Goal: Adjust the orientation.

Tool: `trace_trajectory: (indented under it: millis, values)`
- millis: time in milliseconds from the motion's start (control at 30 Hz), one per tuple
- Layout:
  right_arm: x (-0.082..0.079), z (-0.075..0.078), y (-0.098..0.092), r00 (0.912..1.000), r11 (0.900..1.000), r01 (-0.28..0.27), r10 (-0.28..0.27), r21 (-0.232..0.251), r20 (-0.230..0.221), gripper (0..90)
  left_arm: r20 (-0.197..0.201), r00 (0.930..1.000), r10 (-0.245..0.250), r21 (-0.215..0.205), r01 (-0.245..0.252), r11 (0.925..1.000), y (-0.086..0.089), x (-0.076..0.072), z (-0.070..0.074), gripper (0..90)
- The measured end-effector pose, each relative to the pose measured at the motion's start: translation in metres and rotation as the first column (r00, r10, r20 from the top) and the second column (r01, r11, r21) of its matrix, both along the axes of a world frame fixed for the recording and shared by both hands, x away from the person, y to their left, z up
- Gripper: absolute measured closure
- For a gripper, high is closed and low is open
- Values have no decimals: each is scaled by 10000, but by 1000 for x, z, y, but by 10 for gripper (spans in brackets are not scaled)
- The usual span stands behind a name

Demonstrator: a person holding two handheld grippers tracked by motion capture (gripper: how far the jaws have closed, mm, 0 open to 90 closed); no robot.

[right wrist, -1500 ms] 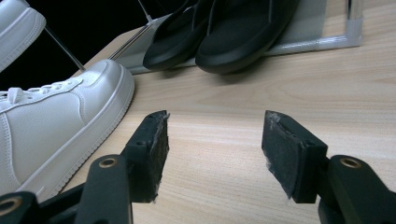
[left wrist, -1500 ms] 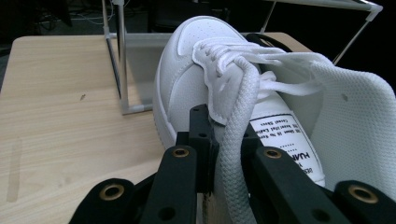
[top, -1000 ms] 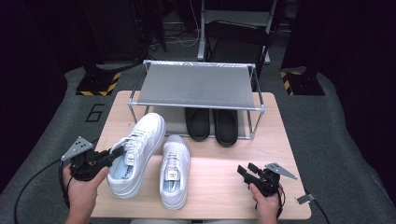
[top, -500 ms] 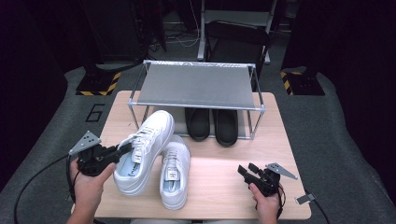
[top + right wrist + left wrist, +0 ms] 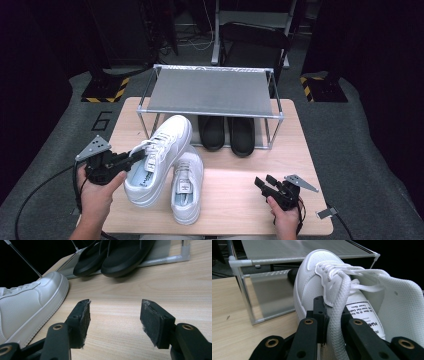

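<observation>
i have the white perforated-leather lace-up sneaker [image 5: 159, 156] pinched by the padded edge of its collar, beside the laces, in my left gripper [image 5: 331, 322], jaws clenched on that rim because it is the one thin part they can close over; the sneaker hangs heel-low with its toe tipped up toward the metal-framed shoe rack with a grey mesh top shelf [image 5: 212, 90], which i judge is where it belongs. its mate, the second white lace-up sneaker [image 5: 186, 184], lies flat on the pale wooden table [image 5: 240, 200] just beside it, toe pointing at the rack. under the top shelf, on the rack's lower level, sits a pair of black flat slippers [image 5: 227, 132], side by side; the top shelf looks bare, though the mesh is dim from here. my right gripper [image 5: 113, 315] rests low over the table with jaws parted and nothing between them, kept out of the lift.
</observation>
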State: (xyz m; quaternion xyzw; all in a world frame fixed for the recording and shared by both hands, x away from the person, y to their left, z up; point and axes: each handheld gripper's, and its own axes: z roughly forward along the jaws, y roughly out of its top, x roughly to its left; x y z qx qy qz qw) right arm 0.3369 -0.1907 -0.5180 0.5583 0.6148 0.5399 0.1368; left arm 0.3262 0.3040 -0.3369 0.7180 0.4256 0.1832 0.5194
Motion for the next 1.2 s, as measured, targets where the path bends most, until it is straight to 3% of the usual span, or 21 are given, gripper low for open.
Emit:
trace_trajectory:
  millis: [400,1200]
  values:
    - [0,-1,-1,10000,10000,16,-15,81,-82,411,191,9994,-284,64,282,9996,-12,6,15,828]
    - [1,-4,-3,9999,10000,51,-50,55,-107,411,345,9988,-344,-46,346,9994,-29,51,38,827]
